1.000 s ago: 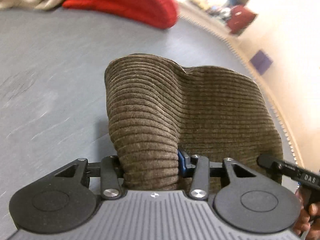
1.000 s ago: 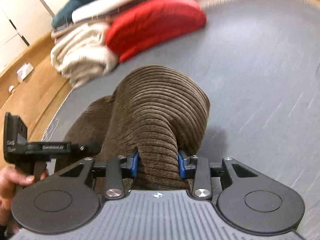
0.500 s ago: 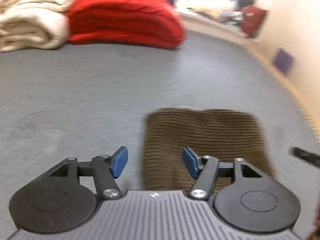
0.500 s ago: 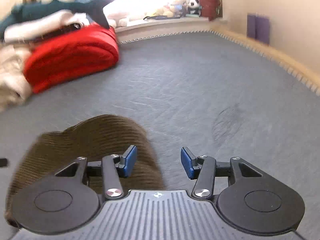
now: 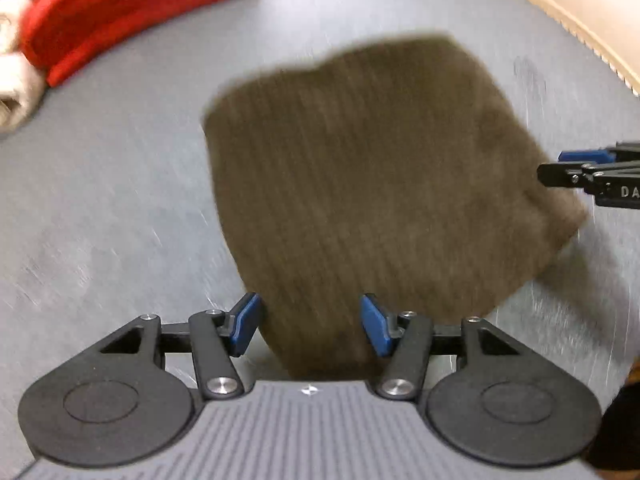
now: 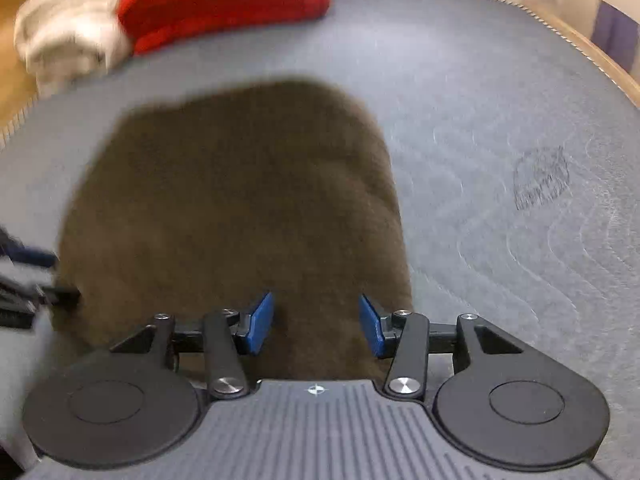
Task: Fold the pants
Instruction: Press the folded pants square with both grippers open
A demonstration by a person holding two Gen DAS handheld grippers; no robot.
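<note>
Left wrist view: pants (image 5: 360, 184) lie folded on grey mat (image 5: 100, 180); our left tool (image 5: 310, 322) and right tool (image 6: 316, 322) both part-open, empty, jaws just opened, fold apparently done.

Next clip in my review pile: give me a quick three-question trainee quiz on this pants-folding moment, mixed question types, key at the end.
1. True or false: the left gripper is clamped on the brown corduroy pants.
2. Multiple choice: the folded red blanket lies A) on top of the pants, B) at the far side of the grey mat, beside the cream blanket, C) between the right gripper's jaws.
3. Fill in: the pants lie in a folded bundle on the grey ____.

Key: 1 false, both grippers' jaws stand apart with the cloth lying loose below them, having just been opening. 2 B. 3 mat.
</note>
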